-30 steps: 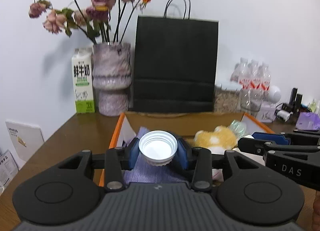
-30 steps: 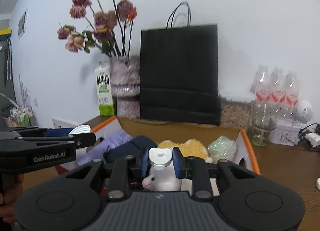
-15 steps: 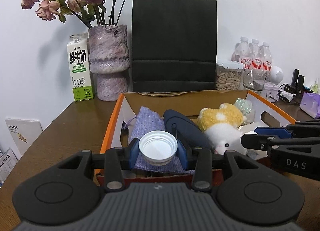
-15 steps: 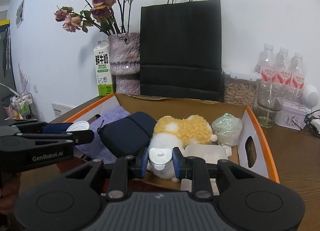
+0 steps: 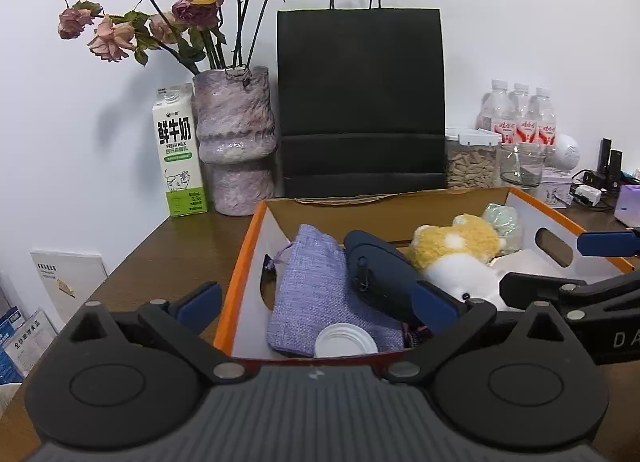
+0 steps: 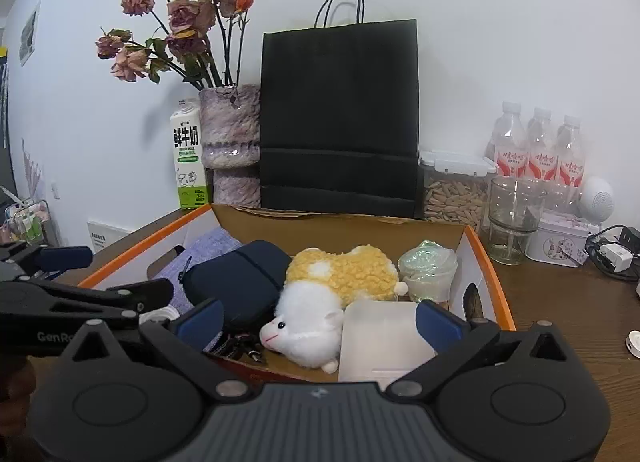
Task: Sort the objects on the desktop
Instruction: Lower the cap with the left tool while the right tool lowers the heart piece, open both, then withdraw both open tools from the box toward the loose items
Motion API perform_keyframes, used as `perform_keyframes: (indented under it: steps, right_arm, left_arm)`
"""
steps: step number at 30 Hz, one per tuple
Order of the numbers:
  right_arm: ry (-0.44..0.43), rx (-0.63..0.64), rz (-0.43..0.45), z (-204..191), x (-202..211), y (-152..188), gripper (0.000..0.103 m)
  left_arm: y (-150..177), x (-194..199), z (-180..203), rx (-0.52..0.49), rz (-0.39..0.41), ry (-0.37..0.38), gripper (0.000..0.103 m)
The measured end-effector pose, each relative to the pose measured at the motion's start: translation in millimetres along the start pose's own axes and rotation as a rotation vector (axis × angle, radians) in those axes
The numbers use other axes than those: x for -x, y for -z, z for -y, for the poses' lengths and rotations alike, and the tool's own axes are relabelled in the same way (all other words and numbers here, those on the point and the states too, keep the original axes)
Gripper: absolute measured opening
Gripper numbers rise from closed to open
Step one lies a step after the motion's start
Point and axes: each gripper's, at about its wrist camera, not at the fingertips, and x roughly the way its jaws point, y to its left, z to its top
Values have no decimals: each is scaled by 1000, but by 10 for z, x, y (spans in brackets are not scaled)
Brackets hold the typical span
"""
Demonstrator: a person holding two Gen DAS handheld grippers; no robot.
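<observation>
An orange-edged cardboard box (image 5: pixel 240 282) sits on the brown wooden surface (image 5: pixel 176 254), holding a lavender woven fabric pouch (image 5: pixel 316 294), a navy zip case (image 5: pixel 380 278), a yellow-and-white plush toy (image 6: pixel 332 294), a frosted rectangular plastic container (image 6: pixel 380 338) and a crinkly pale-green packet (image 6: pixel 428 270).

A small white ribbed plastic cap (image 5: pixel 345 340) lies at the box's near edge on the pouch — light, stiff and rather slick, best pinched across its rim.

The left tool (image 5: pixel 318 304) has its jaws spread wide and holds nothing; half a second ago it pinched that cap.

The right tool (image 6: pixel 318 320) is likewise wide open and empty — its small white capped bottle is gone from between the fingers, and where it landed cannot be seen.
</observation>
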Motion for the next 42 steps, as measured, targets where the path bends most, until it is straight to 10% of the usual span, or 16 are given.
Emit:
perform_keyframes:
  steps: [42]
  right_arm:
    - [64,-40,-37,18,616,440,103]
  left_arm:
    - [415,526,-47,23,-12,-23,103]
